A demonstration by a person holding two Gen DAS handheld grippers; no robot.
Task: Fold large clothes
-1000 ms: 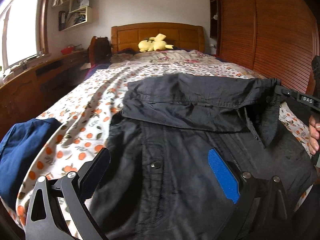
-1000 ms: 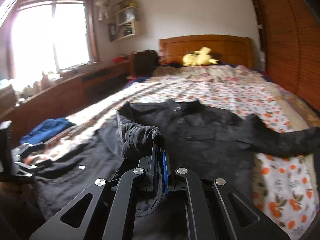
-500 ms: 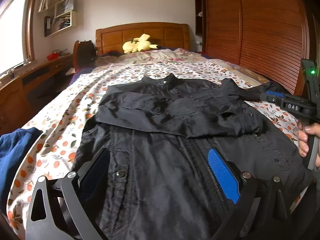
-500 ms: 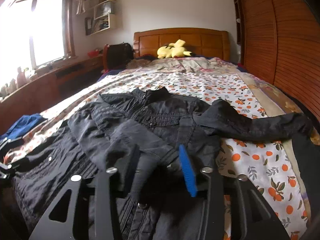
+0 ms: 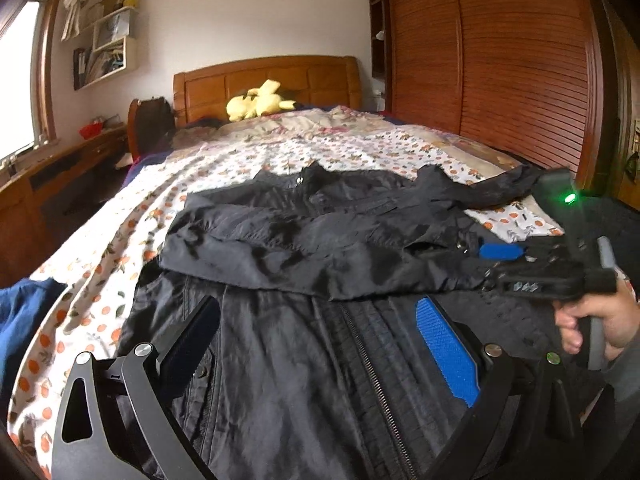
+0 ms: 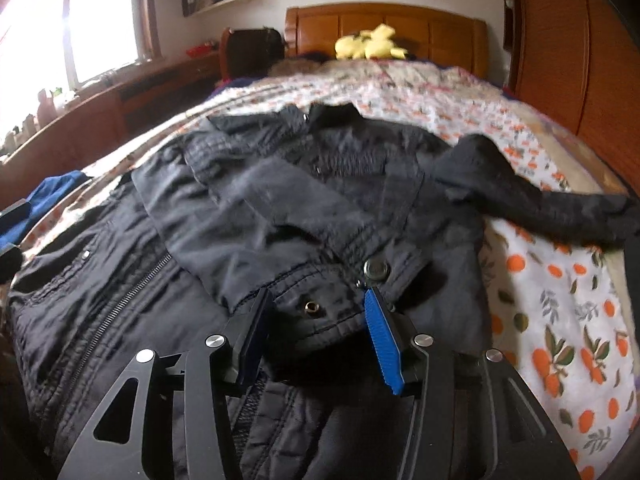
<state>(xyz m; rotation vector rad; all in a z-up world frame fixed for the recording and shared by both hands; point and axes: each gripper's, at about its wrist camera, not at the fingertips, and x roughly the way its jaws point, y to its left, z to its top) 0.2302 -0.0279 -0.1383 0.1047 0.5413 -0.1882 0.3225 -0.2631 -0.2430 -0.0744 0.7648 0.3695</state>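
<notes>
A black jacket [image 5: 304, 360] lies front up on the bed [image 5: 360, 148], zipper toward me. One sleeve [image 5: 280, 256] is folded across its chest; the other sleeve [image 6: 560, 208] stretches out to the right on the bedspread. My left gripper [image 5: 320, 344] is open and empty just above the jacket's lower front. My right gripper [image 6: 316, 320] is open over the folded sleeve's cuff [image 6: 320, 280], with the jaws on either side and not closed on it. The right gripper also shows in the left wrist view [image 5: 500, 256], held by a hand.
A blue garment [image 5: 20, 320] lies at the bed's left edge. A yellow plush toy [image 5: 260, 98] sits by the wooden headboard [image 5: 264, 76]. A wooden wardrobe [image 5: 500, 60] stands on the right, a desk [image 5: 52, 168] and window on the left.
The right gripper carried the sleeve across the jacket's chest, opened and let it go. The left gripper stayed open and pulled back a little.
</notes>
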